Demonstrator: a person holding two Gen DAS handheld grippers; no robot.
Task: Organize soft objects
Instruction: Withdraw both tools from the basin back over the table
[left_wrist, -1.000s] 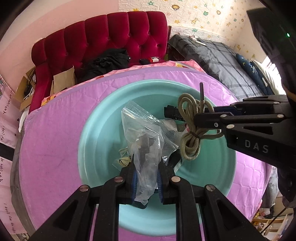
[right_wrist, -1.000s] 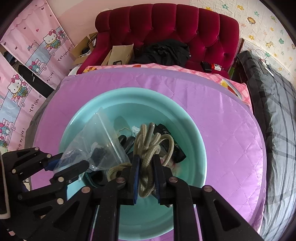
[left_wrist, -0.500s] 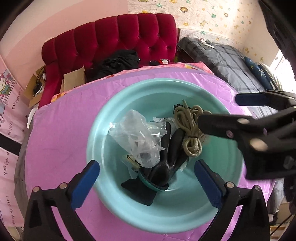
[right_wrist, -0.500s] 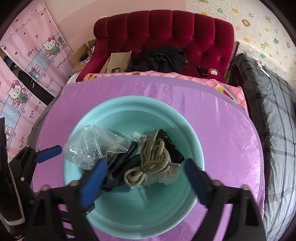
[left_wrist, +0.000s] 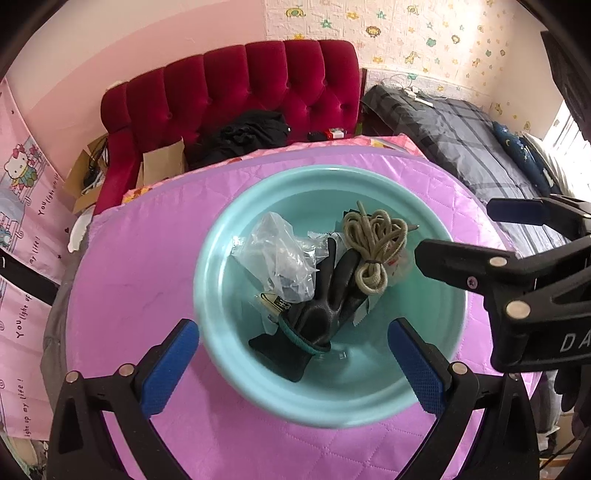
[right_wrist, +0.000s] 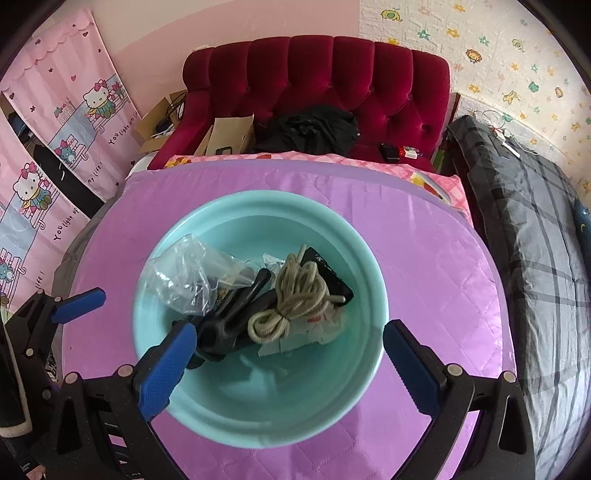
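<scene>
Both grippers hang above the teal basin (left_wrist: 236, 373), angled steeply down into it. The left gripper (left_wrist: 293, 363) has its blue-padded fingers (left_wrist: 168, 369) spread wide to either side of the basin's near rim, nothing between them. The right gripper (right_wrist: 288, 363) matches it, fingers (right_wrist: 410, 365) fully apart and released, framing the basin from just above; in the left wrist view it juts in from the right edge over the basin's right rim.

The basin sits on the purple quilted counter (right_wrist: 424, 258), about the middle of it. Inside, toward the basin's far-left side, lies a crumpled clear plastic bag (left_wrist: 280, 254). Beside it to the right, the coiled beige rope (left_wrist: 373, 243) rests on top of a black glove (left_wrist: 325, 299) with a teal cuff, with torn packets (right_wrist: 310, 336) under and around them.

A second ago the left fingers were clamped on the plastic bag and the right fingers were pinched on the rope, both items held up over the basin. The jaws of both have just been opening, and now bag and rope lie loose in the basin, clear of the pads. The basin also looks smaller and farther below the fingers than it did then.
</scene>
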